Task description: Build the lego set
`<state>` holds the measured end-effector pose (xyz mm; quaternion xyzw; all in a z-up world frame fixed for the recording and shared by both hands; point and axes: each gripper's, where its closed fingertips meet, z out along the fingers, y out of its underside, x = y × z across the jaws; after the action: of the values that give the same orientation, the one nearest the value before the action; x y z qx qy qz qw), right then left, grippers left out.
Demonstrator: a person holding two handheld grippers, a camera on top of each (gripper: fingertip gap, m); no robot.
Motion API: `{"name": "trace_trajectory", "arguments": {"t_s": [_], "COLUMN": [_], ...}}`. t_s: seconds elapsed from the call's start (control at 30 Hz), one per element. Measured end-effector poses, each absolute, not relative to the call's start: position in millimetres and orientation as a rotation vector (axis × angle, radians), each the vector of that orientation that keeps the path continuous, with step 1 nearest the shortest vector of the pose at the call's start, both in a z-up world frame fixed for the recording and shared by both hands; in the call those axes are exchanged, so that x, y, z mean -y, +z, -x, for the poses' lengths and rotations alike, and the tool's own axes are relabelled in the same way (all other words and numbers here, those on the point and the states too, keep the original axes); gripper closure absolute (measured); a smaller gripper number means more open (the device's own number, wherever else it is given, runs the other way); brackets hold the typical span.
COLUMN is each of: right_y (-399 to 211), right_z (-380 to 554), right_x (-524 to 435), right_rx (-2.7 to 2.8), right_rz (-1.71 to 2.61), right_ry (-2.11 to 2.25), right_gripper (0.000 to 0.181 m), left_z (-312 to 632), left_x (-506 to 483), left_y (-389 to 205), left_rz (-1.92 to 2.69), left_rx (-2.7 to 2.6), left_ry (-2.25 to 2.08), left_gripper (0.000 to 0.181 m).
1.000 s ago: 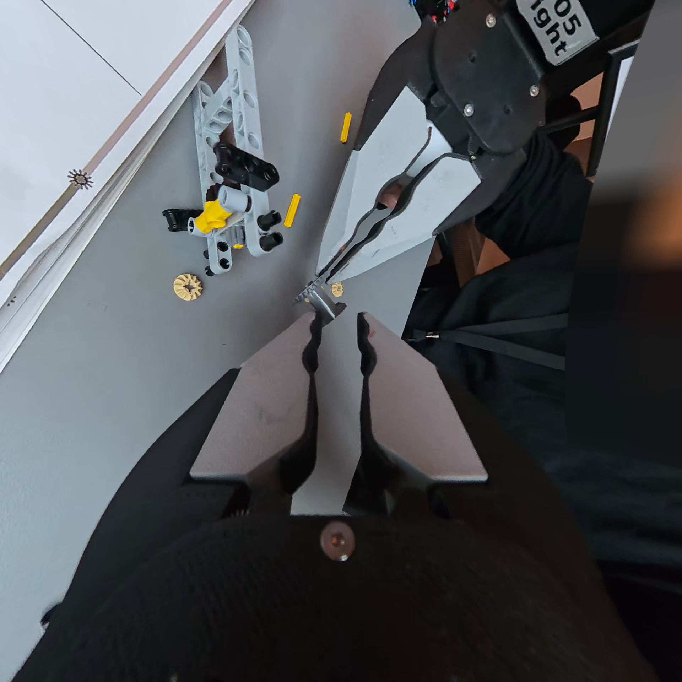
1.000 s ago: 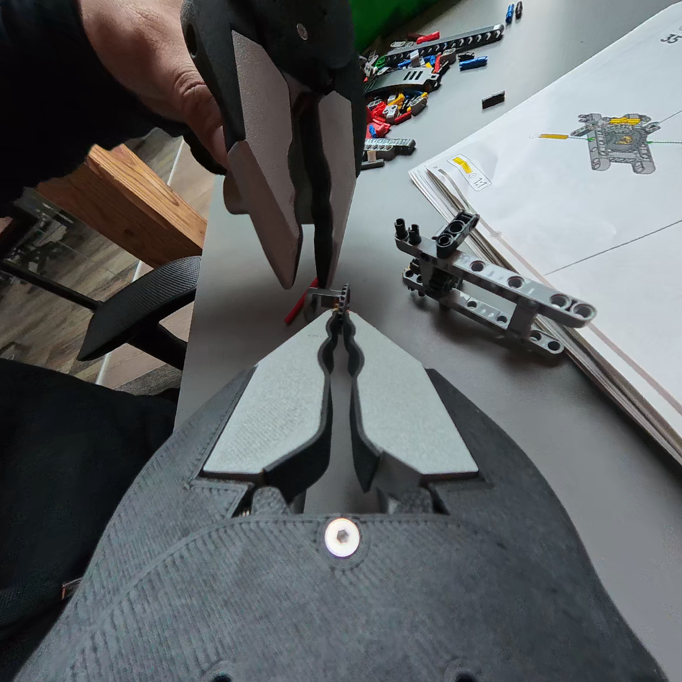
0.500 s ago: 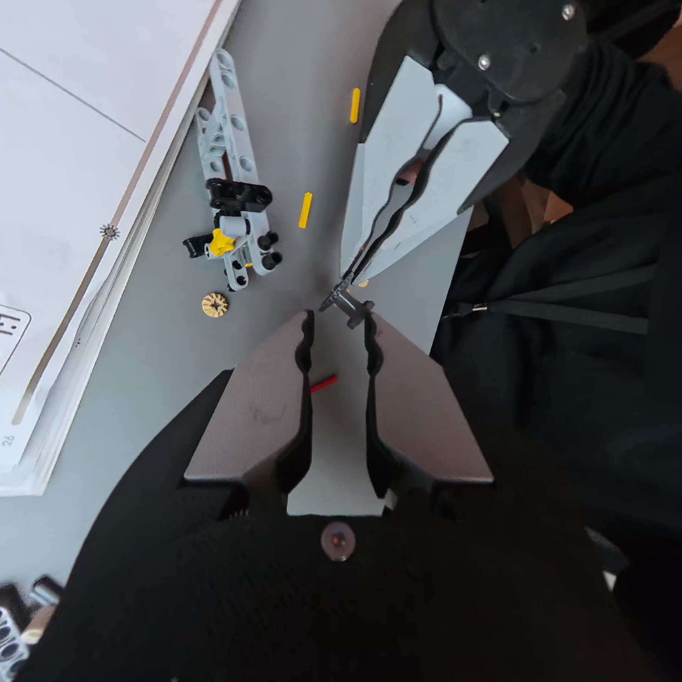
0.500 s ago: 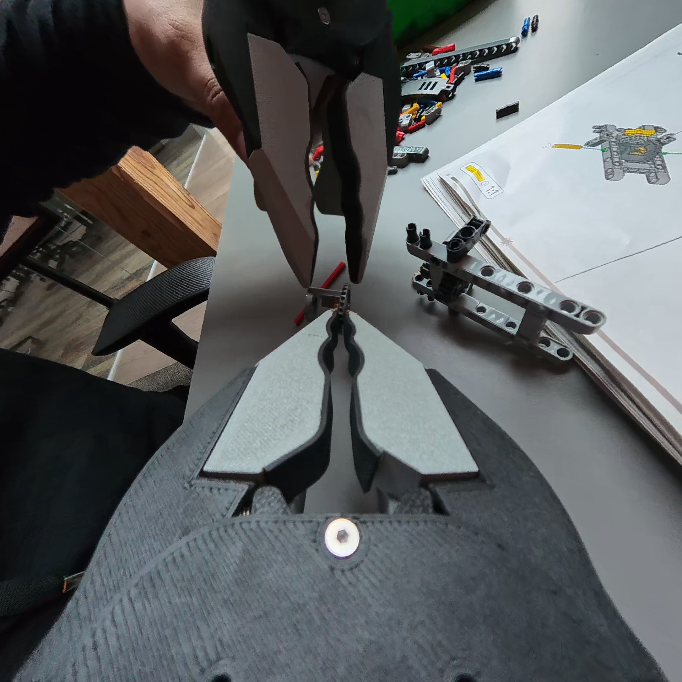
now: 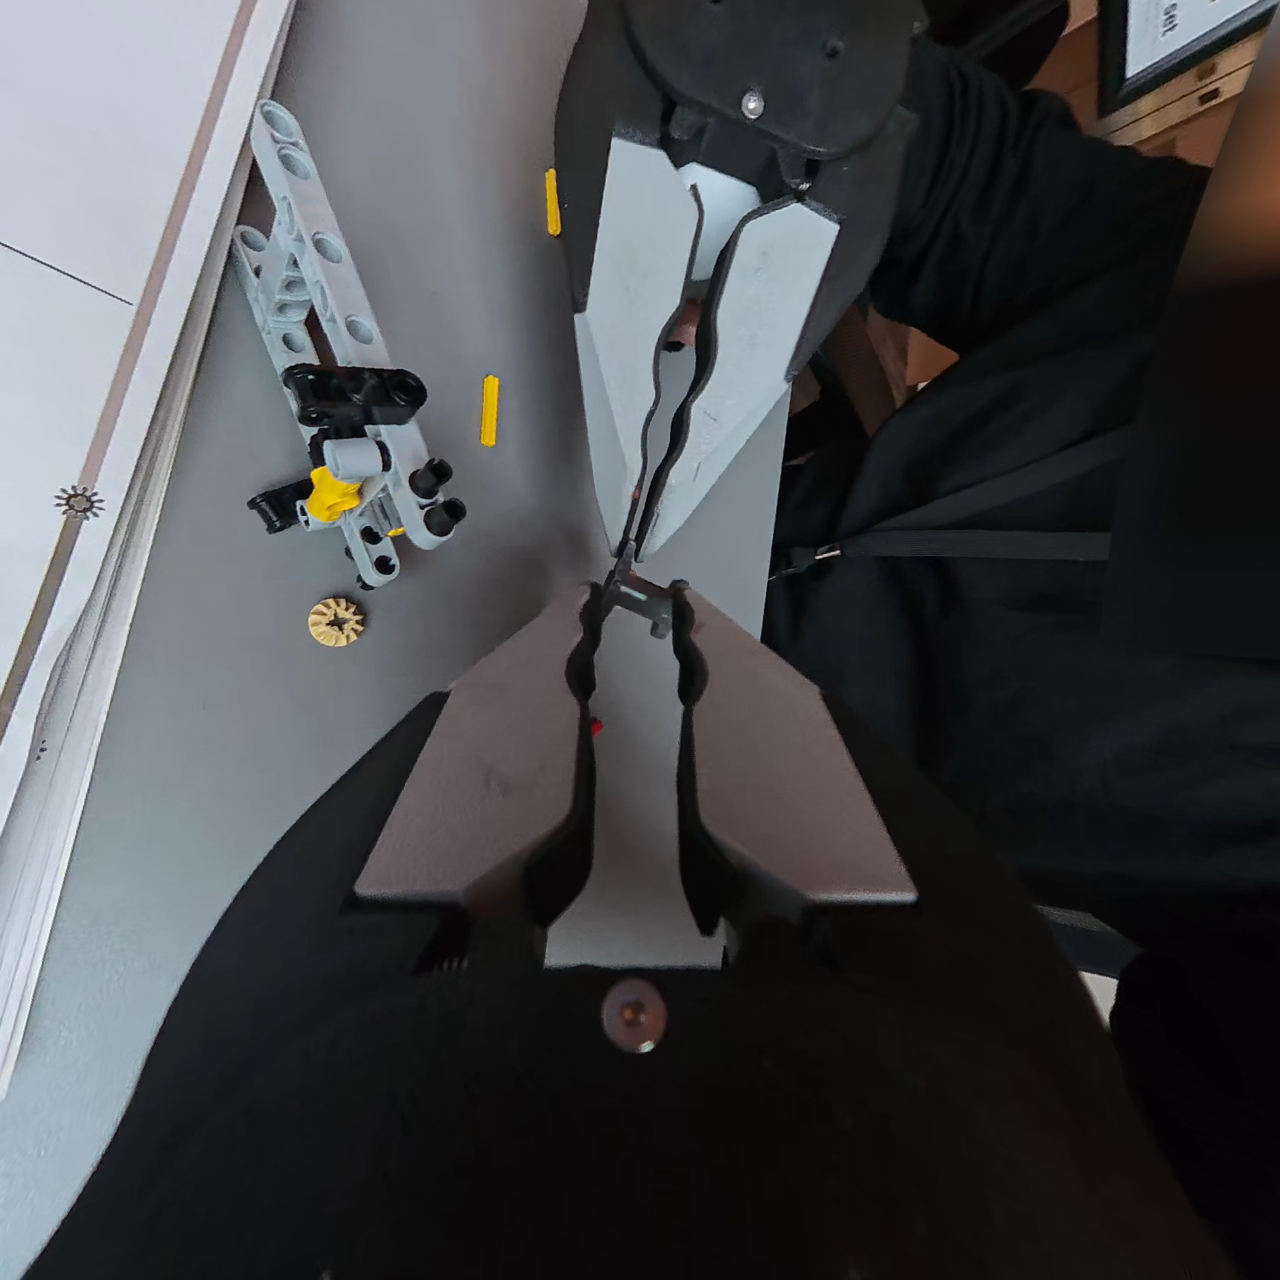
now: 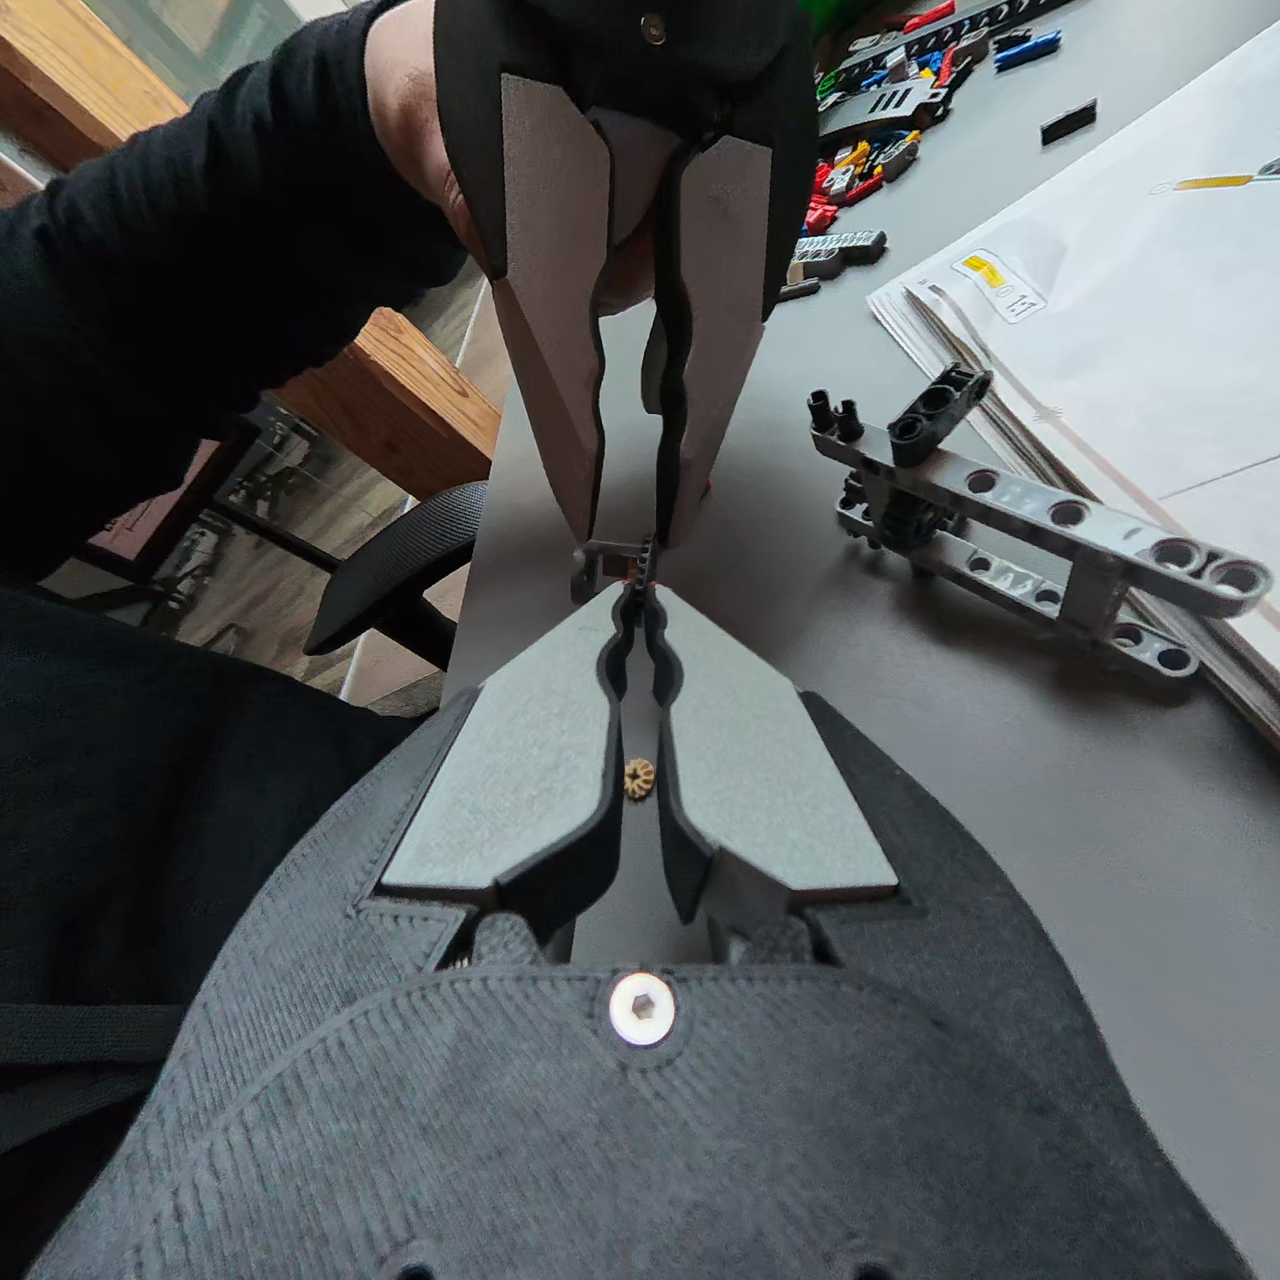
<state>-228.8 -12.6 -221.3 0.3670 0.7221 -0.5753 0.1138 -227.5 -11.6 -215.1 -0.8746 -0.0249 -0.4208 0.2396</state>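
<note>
The left gripper (image 5: 636,596) has swung in, its jaws now wide astride the grey axle piece (image 5: 641,599), whose long axis runs across them, while the right gripper (image 6: 641,597) pinches the small black gear (image 6: 647,557) above the tabletop (image 5: 208,762).

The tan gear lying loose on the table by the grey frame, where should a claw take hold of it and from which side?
Grip the tan gear across its toothed rim, coming straight down from above. It lies flat on the table, so only the rim offers opposing sides, and the cross hole faces up. It sits just short of the frame, with bare table around it, so the fingers should have room to drop either side.
</note>
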Motion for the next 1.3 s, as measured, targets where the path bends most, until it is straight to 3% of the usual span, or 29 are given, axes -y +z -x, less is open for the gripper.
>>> {"name": "trace_trajectory", "arguments": {"t_s": [0.53, 0.87, 1.3], "right_y": [-220.7, -217.6, -231.2], "right_z": [219.3, 218.0, 180.5], "right_x": [20.9, 19.7, -17.0], "right_rx": [-2.125, -2.04, -2.382], "right_rz": [-0.996, -0.994, -0.847], "right_ry": [-1.666, -1.67, -1.587], "right_gripper": [0.181, 0.181, 0.162], "left_z": [216.2, 211.2, 217.0], "left_x": [21.9, 22.1, 23.0], "left_y": [-220.8, -223.1, -235.9], "left_rz": [2.396, 2.4, 2.473], "left_rx": [-0.05, -0.205, -0.343], "left_ry": [-1.18, -1.114, -0.851], "left_gripper": [0.181, 0.181, 0.181]}}
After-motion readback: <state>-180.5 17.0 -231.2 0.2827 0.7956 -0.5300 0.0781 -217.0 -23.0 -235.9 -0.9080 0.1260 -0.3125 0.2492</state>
